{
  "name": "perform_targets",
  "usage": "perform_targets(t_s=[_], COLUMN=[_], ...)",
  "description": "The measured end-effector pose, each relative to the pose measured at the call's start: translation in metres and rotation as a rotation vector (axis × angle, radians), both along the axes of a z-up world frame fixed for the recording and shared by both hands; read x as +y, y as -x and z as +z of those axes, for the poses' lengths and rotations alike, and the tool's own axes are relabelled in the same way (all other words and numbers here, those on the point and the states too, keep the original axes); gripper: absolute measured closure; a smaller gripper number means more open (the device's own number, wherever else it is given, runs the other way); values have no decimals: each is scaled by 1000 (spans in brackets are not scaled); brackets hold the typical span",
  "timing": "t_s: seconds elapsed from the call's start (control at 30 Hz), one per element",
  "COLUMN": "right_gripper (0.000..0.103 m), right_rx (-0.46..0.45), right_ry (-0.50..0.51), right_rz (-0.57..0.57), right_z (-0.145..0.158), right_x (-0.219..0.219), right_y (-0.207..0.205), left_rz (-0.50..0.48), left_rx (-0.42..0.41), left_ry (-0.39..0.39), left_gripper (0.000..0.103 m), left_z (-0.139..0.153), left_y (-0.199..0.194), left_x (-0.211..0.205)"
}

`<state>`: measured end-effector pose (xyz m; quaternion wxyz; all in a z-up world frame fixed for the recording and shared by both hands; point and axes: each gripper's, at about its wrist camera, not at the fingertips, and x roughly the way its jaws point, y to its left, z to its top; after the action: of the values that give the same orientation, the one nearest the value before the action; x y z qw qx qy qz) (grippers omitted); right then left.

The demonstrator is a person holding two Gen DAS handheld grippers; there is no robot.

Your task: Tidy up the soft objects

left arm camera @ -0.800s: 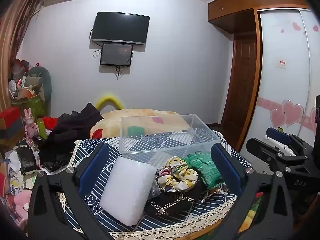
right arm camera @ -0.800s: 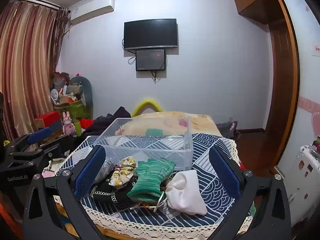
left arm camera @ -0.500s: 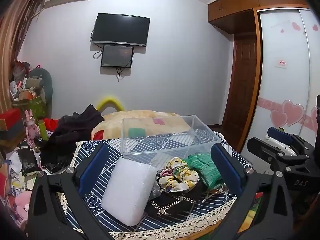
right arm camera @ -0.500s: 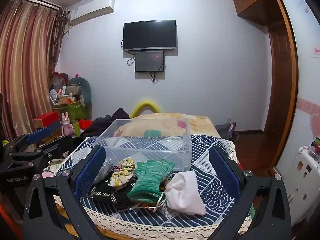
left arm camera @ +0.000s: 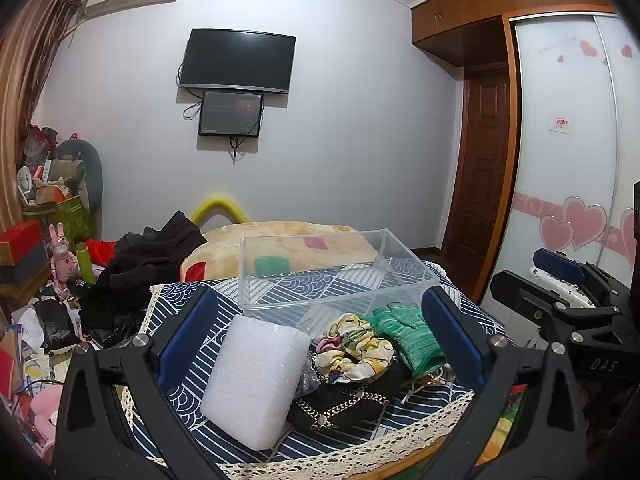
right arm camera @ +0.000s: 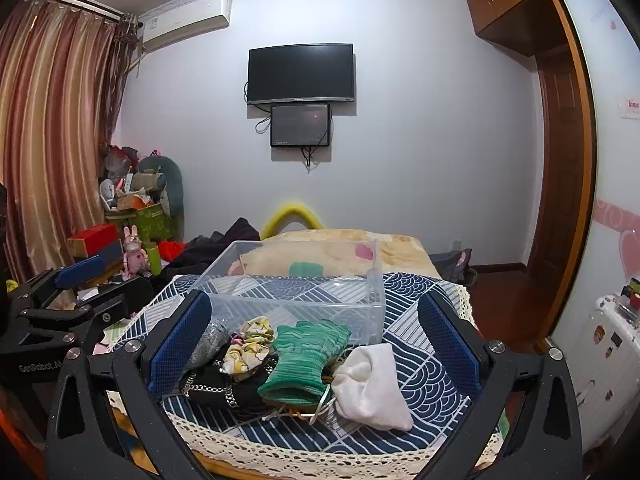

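Green glove [right arm camera: 304, 356] lies at centre frame on the bench [right arm camera: 432, 384], just before the clear box [right arm camera: 296, 300] (nothing inside it). Left hand-held gripper [left arm camera: 320, 344] and right hand-held gripper [right arm camera: 316, 344] stand wide, holding nothing.

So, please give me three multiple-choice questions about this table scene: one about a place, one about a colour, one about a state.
1. Where does the white foam block lie?
A. inside the clear box
B. on the tablecloth, left of the scrunchie
C. on the glove

2. What colour is the glove?
A. red
B. black
C. green

3. How is the right gripper?
A. open, holding nothing
B. shut on the glove
C. shut on the white cloth

Answers: 1 B, it rests beside the scrunchie, outside the clear box. 2 C, it is green knit. 3 A, its fingers stand wide apart.
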<state>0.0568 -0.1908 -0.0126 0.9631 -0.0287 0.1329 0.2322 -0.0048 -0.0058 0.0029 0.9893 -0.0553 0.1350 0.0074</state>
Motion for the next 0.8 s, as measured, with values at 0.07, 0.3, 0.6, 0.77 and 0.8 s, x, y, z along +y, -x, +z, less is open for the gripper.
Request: perform_targets(t_s=[0.07, 0.3, 0.6, 0.77, 0.8], right_gripper=[0, 0, 0, 0, 0], right_rx=[0, -1, -2, -3, -3], right_ry=[-1, -6, -17, -22, -21], right_rz=[-1, -1, -1, -2, -2], right_z=[0, 2, 4, 5, 5], right_x=[0, 1, -1, -2, -2], right_y=[0, 0, 2, 2, 2], left_rz=[0, -1, 3, 2, 1], left_rx=[-1, -5, -4, 0, 0], left_ry=[1, 4, 7, 15, 15], left_gripper=[0, 0, 0, 0, 0], left_z=[0, 0, 0, -1, -1], left_y=[0, 1, 0, -1, -1], left_x=[0, 0, 0, 2, 2])
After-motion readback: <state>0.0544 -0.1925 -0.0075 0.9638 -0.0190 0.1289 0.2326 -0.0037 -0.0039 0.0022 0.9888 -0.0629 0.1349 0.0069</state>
